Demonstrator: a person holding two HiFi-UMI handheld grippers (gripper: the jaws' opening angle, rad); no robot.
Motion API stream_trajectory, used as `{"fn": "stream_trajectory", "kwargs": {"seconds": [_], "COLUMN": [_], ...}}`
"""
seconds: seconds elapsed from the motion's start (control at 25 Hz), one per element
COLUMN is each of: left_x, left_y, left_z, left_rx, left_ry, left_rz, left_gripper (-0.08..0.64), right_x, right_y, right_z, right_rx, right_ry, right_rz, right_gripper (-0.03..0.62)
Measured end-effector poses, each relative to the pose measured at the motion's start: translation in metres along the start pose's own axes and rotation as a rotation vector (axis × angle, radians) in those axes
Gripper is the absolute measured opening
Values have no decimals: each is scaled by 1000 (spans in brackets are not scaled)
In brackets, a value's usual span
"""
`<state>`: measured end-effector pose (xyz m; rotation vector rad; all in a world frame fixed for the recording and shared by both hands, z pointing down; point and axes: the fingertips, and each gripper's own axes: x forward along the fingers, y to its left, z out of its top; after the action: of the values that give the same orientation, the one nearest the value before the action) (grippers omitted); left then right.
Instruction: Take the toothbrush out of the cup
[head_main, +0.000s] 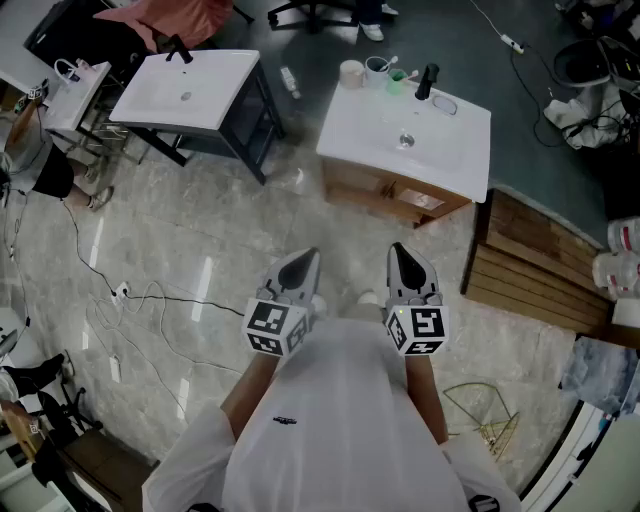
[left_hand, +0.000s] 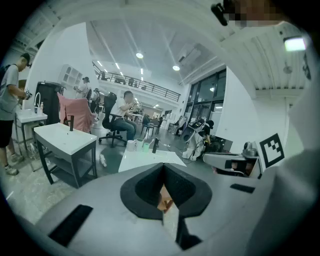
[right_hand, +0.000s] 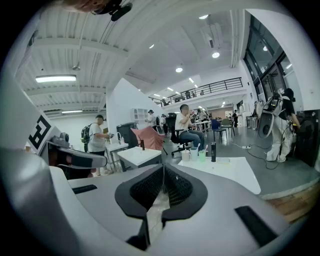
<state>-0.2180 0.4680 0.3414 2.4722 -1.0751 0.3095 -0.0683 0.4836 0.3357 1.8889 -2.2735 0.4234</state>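
Note:
A white sink counter (head_main: 455, 135) stands well ahead of me, with three cups at its back edge beside a black tap (head_main: 427, 80). The white cup (head_main: 377, 68) holds a toothbrush (head_main: 390, 62); a beige cup (head_main: 351, 73) and a green cup (head_main: 397, 80) flank it. The same cups show small and far in the right gripper view, white cup (right_hand: 194, 153) in the middle. My left gripper (head_main: 297, 272) and right gripper (head_main: 410, 268) are held side by side close to my body, far short of the counter. Both are shut and hold nothing: left gripper (left_hand: 163, 166), right gripper (right_hand: 164, 167).
A second white sink (head_main: 185, 90) on a dark frame stands at the far left. Cables (head_main: 150, 300) trail over the marble floor on the left. Wooden boards (head_main: 530, 270) lie right of the counter. A bottle (head_main: 290, 80) lies on the floor between the sinks. People sit and stand behind.

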Motion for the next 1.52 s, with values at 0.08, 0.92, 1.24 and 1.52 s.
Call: {"fn": "stream_trajectory", "kwargs": {"seconds": [0.08, 0.92, 1.24, 1.52], "left_x": [20, 116, 157, 214], "left_y": [-5, -96, -90, -52], "left_z": [9, 2, 17, 35], "left_rx": [13, 72, 73, 44], "left_ry": [-20, 37, 58, 79], "left_rz": [6, 41, 23, -33], "left_gripper": [3, 3, 3, 3], "right_x": [9, -2, 28, 96], "right_y": [-17, -149, -169, -174], "right_z": [8, -12, -7, 12], "right_rx": [-21, 42, 47, 30], "right_ry": [-24, -32, -3, -1], "right_rz": [9, 40, 51, 39], "right_gripper": [5, 6, 6, 6]}}
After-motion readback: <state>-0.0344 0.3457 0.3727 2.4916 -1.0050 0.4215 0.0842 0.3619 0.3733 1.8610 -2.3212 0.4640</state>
